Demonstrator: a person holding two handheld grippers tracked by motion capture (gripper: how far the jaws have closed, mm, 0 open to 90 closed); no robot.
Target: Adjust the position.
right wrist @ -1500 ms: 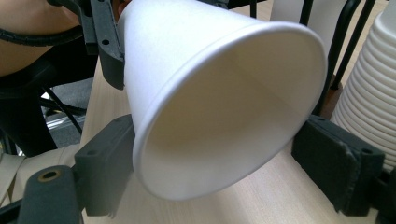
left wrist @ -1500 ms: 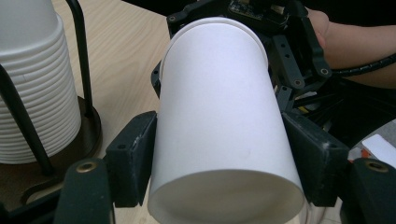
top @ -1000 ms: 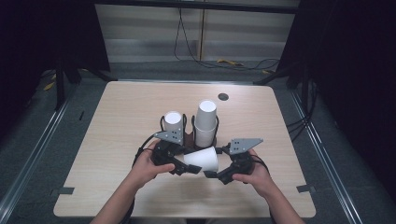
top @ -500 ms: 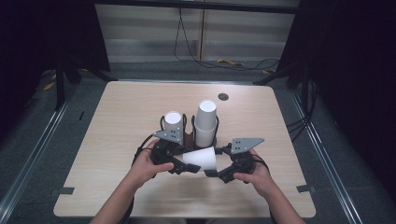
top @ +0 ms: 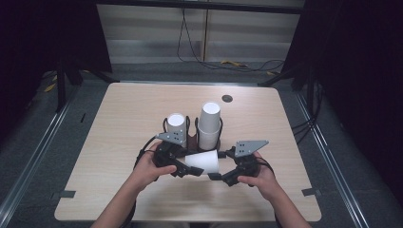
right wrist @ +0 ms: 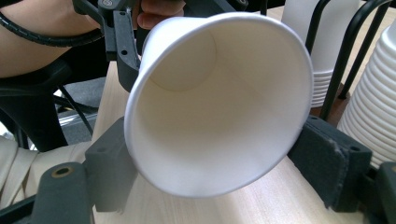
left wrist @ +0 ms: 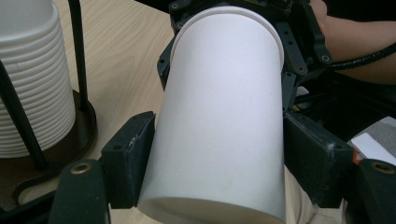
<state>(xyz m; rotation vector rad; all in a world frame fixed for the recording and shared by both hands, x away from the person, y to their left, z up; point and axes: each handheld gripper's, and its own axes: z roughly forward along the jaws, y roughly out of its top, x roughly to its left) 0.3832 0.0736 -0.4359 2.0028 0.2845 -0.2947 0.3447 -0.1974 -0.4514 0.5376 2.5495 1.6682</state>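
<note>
A white paper cup [top: 203, 162] lies on its side just above the table, held between my two grippers. My left gripper [top: 187, 168] has its pads against both sides of the cup [left wrist: 219, 126] near the base; its jaws have just been opening and the cup is still between them. My right gripper [top: 216, 173] grips the cup's open mouth [right wrist: 219, 107]. Its jaws have just been closing, and the rim is squeezed into an oval between the pads [right wrist: 327, 158].
Two stacks of white cups stand in black wire holders just behind the grippers, a short one [top: 176, 126] and a taller one [top: 209, 123]. A small dark disc [top: 227, 99] lies farther back on the wooden table [top: 133, 109]. Dark floor surrounds the table.
The right gripper's jaws have drawn in onto the cup's mouth. Both hands and the cup have stayed in place.
</note>
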